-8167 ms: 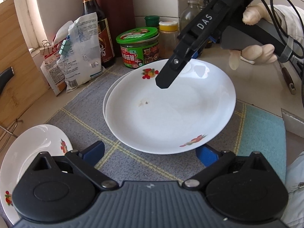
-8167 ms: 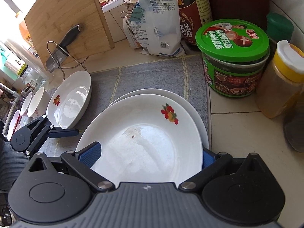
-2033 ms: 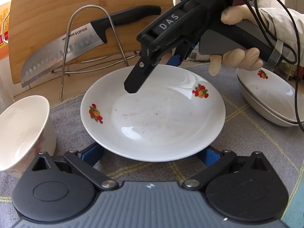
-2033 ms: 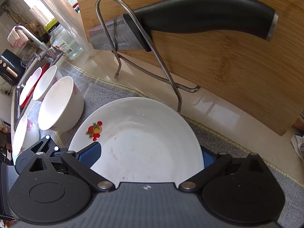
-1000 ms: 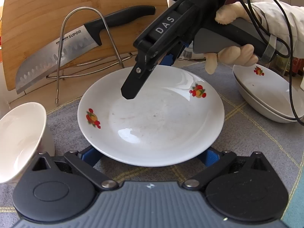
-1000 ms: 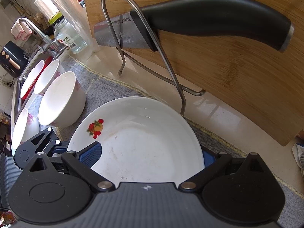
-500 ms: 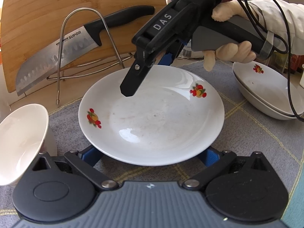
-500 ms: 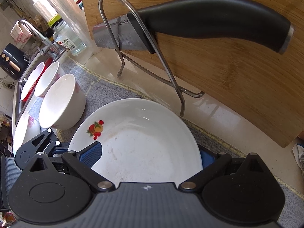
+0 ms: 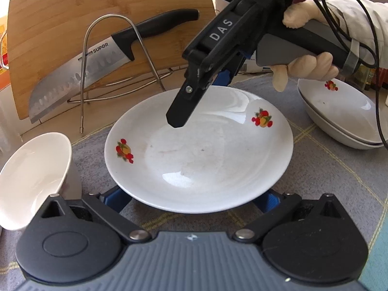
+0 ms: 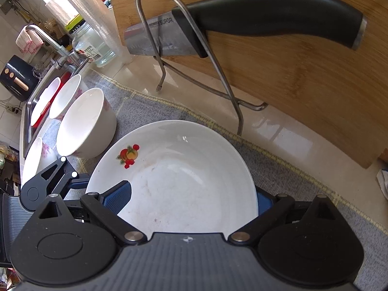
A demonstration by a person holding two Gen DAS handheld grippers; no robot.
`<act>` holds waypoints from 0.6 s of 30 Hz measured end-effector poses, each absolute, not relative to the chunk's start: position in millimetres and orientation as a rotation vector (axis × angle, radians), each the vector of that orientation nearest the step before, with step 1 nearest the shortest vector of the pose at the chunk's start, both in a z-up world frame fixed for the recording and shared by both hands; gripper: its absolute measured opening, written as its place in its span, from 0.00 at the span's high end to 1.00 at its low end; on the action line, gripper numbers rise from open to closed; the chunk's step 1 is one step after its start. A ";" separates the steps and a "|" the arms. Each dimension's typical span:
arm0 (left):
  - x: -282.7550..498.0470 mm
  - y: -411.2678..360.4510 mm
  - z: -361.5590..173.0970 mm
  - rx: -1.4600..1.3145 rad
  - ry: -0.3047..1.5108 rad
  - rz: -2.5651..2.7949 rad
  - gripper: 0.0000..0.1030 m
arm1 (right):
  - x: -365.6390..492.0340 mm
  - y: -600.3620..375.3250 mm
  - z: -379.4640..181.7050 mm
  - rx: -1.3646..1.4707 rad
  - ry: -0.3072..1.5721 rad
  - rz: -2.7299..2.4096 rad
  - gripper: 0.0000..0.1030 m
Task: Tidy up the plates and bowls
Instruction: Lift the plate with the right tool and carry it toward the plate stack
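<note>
The right gripper [image 10: 191, 201] had its jaws spread wide about the far rim of the plate [image 9: 198, 152], just closing a little, pads not visibly pressing. The left gripper [image 9: 194, 197] had jaws wide apart at the near rim, its blue fingers partly hidden beneath. The plate sat on a grey mat [image 9: 327, 167] on the bench, a bowl [image 9: 31, 177] close at one side, stacked plates [image 9: 339, 118] at the other, and a knife rack [image 9: 109, 72] behind.

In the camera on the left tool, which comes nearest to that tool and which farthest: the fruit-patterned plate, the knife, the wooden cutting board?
1. Fruit-patterned plate: between the left tool's fingers, on the mat.
2. Knife: behind the plate, in the wire rack.
3. Wooden cutting board: farthest, upright behind the knife.
</note>
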State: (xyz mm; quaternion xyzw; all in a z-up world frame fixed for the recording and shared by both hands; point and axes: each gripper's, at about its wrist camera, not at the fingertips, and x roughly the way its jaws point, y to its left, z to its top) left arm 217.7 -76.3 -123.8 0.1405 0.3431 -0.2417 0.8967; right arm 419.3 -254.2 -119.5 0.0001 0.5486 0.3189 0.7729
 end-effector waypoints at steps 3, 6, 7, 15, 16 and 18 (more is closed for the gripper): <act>214.5 -74.6 -121.5 0.301 0.707 -0.506 0.00 | 413.6 -253.8 -118.4 0.003 1.190 0.692 0.01; 210.4 -75.0 -120.5 0.319 0.705 -0.508 0.01 | 408.6 -253.5 -116.8 0.005 1.190 0.695 0.01; 208.8 -74.8 -120.3 0.322 0.706 -0.510 0.01 | 406.9 -253.6 -116.0 0.006 1.189 0.696 0.01; 199.0 -75.2 -114.4 0.347 0.700 -0.516 0.01 | 393.5 -253.4 -106.0 0.007 1.172 0.702 0.02; 197.8 -75.3 -112.7 0.349 0.699 -0.519 0.01 | 391.7 -254.0 -104.3 0.008 1.169 0.702 0.02; 195.3 -75.6 -109.7 0.354 0.697 -0.521 0.01 | 387.4 -254.8 -100.4 0.010 1.161 0.703 0.02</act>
